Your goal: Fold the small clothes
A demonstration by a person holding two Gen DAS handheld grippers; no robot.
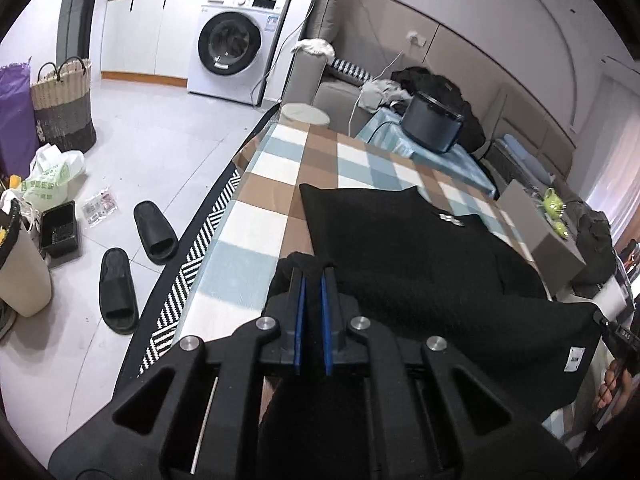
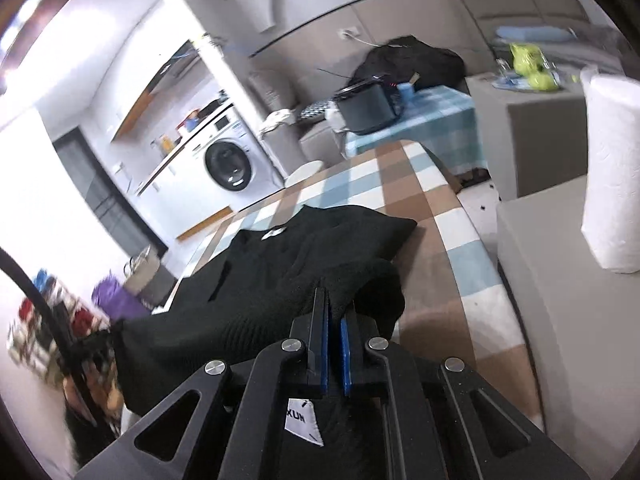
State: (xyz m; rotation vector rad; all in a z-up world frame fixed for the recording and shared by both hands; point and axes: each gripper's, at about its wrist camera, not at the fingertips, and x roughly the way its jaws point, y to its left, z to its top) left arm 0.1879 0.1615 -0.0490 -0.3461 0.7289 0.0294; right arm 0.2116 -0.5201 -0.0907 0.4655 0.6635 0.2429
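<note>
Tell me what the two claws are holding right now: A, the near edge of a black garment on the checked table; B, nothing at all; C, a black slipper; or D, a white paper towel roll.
A: the left claw and the right claw are each shut on the near edge of the black garment, which lies over the checked table.

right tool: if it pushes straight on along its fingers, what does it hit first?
Likely the black garment itself: the right tool is shut on its near edge, and the rest lies spread ahead on the checked tablecloth. Depth is unclear.
</note>
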